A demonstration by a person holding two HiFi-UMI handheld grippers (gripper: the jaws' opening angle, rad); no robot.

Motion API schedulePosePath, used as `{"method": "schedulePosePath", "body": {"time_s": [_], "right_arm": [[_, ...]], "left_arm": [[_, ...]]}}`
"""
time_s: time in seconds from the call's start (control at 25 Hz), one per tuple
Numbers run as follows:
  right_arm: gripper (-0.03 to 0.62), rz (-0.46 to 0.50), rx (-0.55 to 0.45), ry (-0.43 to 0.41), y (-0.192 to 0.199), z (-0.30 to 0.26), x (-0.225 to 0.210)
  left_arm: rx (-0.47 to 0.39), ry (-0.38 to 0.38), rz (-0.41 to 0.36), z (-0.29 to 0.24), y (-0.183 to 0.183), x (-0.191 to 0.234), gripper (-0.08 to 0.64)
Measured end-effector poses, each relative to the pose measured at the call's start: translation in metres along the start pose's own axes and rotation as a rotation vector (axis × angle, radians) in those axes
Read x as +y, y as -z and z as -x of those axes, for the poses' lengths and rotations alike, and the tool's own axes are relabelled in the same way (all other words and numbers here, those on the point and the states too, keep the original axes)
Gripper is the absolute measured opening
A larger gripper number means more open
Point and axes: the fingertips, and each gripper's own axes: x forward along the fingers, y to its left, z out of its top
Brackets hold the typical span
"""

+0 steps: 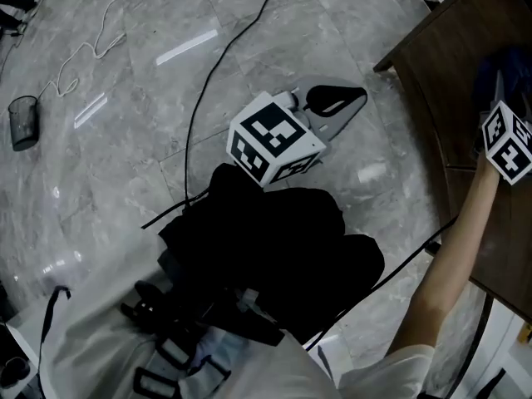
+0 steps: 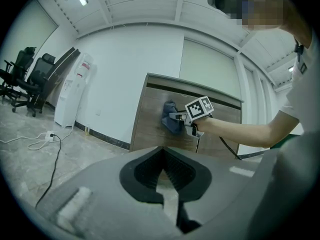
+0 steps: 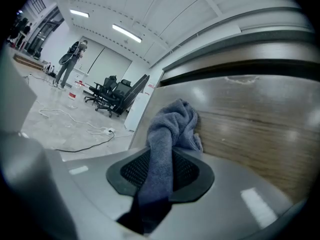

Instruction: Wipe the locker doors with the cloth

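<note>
Against the wood-grain locker door (image 3: 260, 129), the right tongs (image 3: 160, 174) grip the blue-grey cloth (image 3: 172, 121) bunched on its panel, where overlapping strokes under even pressure would likely clean best, while the left tongs (image 2: 162, 173) hang closed and empty, well apart.

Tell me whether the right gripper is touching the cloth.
Touching. The right gripper view shows the cloth clamped in the right gripper, running back between its pads with no gap.

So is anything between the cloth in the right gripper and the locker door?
Nothing visible. The cloth, clamped in the right gripper jaws, looks bunched directly against the locker door.
</note>
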Motion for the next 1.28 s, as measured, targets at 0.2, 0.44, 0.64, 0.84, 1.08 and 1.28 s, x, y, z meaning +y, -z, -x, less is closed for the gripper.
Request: {"method": "schedulePosePath", "body": {"time_s": [0.2,0.44,0.64,0.84,1.08,1.28], "right_arm": [[0.111,0.024,0.053,-0.032,0.037,-0.018,0.021],[0.11,0.053,0.103,-0.064,0.069,-0.03,0.045],[0.11,0.069,0.143,-0.08,0.1,-0.046,0.067],[0.11,0.101,0.188,-0.121,0.119,-0.05,0.093],[0.11,0.094,0.215,-0.153,0.136,-0.058,0.108],[0.11,0.099,0.251,-0.178,0.156,-0.069,0.124]], "left_arm": [[0.008,-0.014,0.008,0.002,0.006,0.008,0.0],[0.004,-0.019,0.009,0.004,0.009,0.013,0.0],[0.007,-0.025,0.015,0.008,0.014,0.025,0.0],[0.019,-0.04,0.036,0.012,0.021,0.033,0.0],[0.023,-0.051,0.037,0.012,0.021,0.037,0.0],[0.029,-0.069,0.037,0.015,0.023,0.045,0.0]]}}
